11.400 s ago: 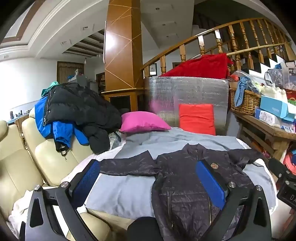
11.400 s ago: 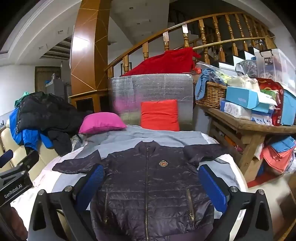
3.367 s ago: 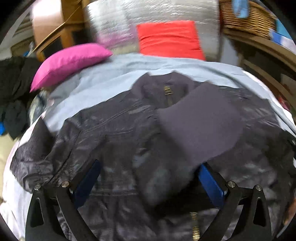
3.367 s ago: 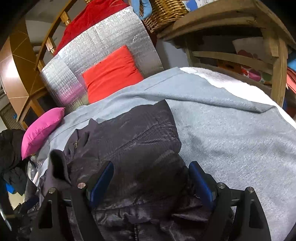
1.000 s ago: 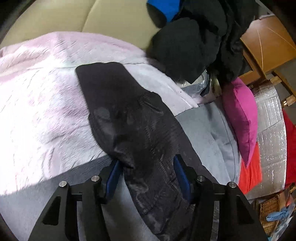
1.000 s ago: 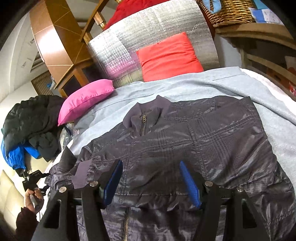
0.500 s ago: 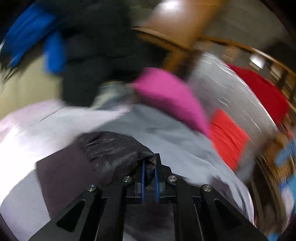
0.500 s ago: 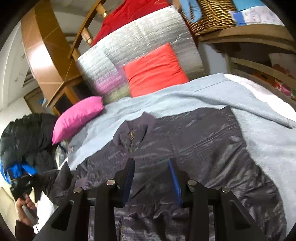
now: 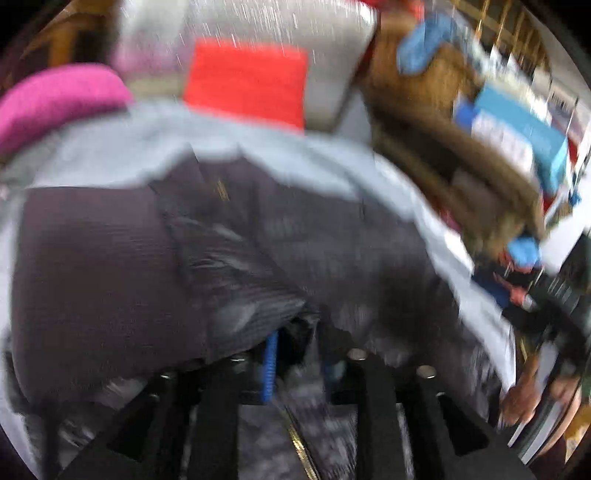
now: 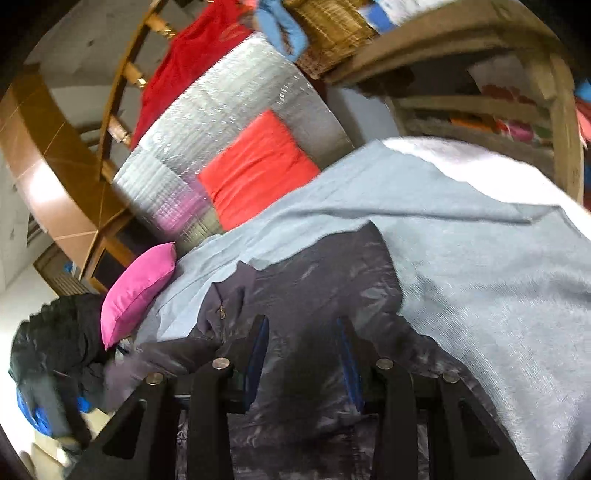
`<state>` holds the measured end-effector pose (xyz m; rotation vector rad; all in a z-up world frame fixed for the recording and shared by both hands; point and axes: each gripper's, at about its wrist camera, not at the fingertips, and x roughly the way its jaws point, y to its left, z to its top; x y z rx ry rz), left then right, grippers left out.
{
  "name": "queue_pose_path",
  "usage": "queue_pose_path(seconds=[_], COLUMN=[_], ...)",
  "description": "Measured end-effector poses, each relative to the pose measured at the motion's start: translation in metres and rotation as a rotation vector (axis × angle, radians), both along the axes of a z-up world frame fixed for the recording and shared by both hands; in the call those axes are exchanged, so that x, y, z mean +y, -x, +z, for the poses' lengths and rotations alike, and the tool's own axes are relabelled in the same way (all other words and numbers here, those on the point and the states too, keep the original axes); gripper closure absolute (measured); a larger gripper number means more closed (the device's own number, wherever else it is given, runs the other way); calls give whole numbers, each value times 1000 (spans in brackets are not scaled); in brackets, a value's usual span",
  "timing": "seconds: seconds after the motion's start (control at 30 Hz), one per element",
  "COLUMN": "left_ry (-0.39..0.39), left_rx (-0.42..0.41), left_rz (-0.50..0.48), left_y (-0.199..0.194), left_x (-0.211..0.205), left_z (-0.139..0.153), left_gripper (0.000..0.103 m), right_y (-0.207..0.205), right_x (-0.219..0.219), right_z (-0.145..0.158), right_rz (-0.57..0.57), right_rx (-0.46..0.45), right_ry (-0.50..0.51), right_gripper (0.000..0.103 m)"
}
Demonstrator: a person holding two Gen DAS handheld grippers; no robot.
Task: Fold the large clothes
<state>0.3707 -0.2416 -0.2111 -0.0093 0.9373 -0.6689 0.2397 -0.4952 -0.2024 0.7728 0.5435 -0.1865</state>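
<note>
A dark purple quilted jacket (image 9: 369,258) lies face up on a grey blanket (image 9: 110,147). Its left sleeve (image 9: 229,280) is folded across the chest, with matte lining (image 9: 92,266) showing beside it. My left gripper (image 9: 300,354) is low over the jacket's middle. Its jaws are opening, and the sleeve's end lies loosely at the blue pads (image 9: 271,365). This view is badly blurred. My right gripper (image 10: 303,354) hovers over the right side of the jacket (image 10: 332,288). Its jaws are also opening, with flat fabric beneath them and nothing pinched.
A pink cushion (image 10: 138,291) and a red cushion (image 10: 258,170) lean at the blanket's far end against a silver foil panel (image 10: 221,122). A wooden table (image 10: 461,37) with a wicker basket (image 10: 332,33) stands on the right. Black and blue coats (image 10: 48,354) are piled on the left. A hand (image 9: 524,398) shows at lower right.
The left gripper shut on the sleeve at the left edge, carried it across onto the jacket's chest, and its jaws have now parted. The right gripper rolled and shifted toward the jacket's right side.
</note>
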Motion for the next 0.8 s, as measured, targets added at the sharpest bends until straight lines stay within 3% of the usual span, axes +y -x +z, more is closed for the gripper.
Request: queue_pose_path(seconds=[0.03, 0.07, 0.2, 0.27, 0.37, 0.47, 0.57, 0.63, 0.7, 0.8], left_ry=[-33, -47, 12, 78, 145, 199, 167, 120, 82, 37], left_rx=[29, 34, -3, -53, -189, -218, -164, -62, 28, 117], left_rz=[-22, -32, -63, -69, -3, 133, 308, 407, 477, 544], left_y=[0, 4, 17, 28, 38, 21, -5, -26, -39, -53], left_x=[-5, -6, 20, 45, 90, 140, 173, 189, 199, 203], left_z=[-4, -4, 26, 49, 83, 96, 76, 51, 33, 10], left_gripper=[53, 46, 41, 28, 18, 18, 18, 19, 19, 26], right_y=[1, 1, 1, -1, -7, -15, -26, -31, -40, -54], right_x=[-5, -8, -10, -4, 13, 41, 81, 107, 136, 179], right_z=[-2, -4, -6, -4, 0, 7, 12, 13, 17, 22], right_rz=[-5, -9, 2, 22, 101, 207, 335, 408, 490, 580], right_rx=[4, 7, 20, 18, 13, 11, 36, 48, 47, 45], right_ry=[-25, -41, -65, -41, -11, 64, 156, 204, 234, 305], right_gripper=[46, 41, 39, 39, 39, 39, 38, 38, 38, 28])
